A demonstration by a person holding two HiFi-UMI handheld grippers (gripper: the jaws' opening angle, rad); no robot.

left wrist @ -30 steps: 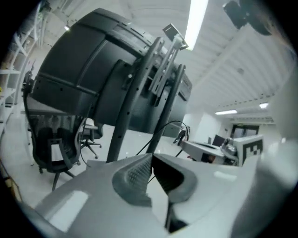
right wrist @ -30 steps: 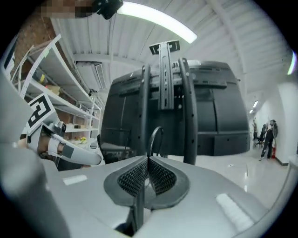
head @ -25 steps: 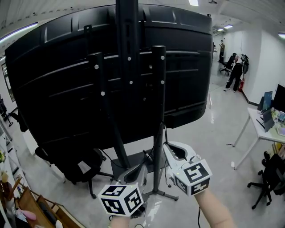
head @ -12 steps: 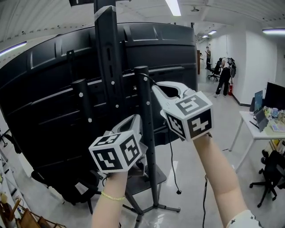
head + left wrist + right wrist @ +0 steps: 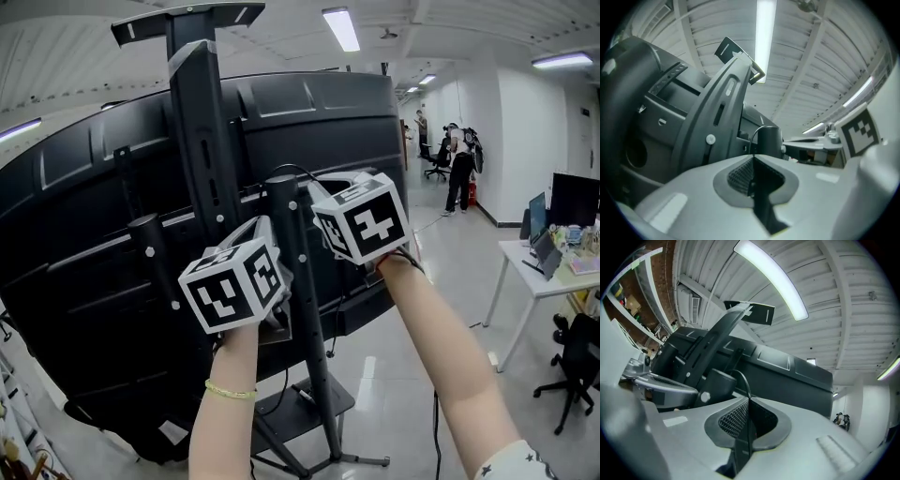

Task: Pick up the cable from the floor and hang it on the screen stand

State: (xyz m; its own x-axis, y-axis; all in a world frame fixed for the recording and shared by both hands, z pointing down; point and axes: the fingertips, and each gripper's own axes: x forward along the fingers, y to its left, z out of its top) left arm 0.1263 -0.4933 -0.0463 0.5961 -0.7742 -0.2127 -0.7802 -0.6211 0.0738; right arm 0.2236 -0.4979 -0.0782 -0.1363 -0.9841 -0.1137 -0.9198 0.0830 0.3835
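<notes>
Two grippers are working high at the back of the big dark screen (image 5: 84, 253), one on each side of an upright post (image 5: 302, 319) of the screen stand (image 5: 200, 122). The left gripper (image 5: 752, 157) is keeping its jaws together, and the thin black cable (image 5: 743, 376) is coming out right at their tips, so the pads are pinching it. The right gripper (image 5: 749, 399) is doing the same: its jaws are almost fully closed, with only the thin cable between the ribbed pads. Between the two grippers the cable is making a short arch that is passing over the top end of the post. It is very near this top end, but I cannot tell if it is touching it. In the head view the right gripper is sitting a little higher than the left one, just beside the top of the post, and both are pointing toward the screen. A thin dark line is hanging down beside the right forearm toward the floor (image 5: 441, 281); I cannot tell if it is the same cable. A white desk (image 5: 534, 272) is standing well apart, at the right edge of the room.
</notes>
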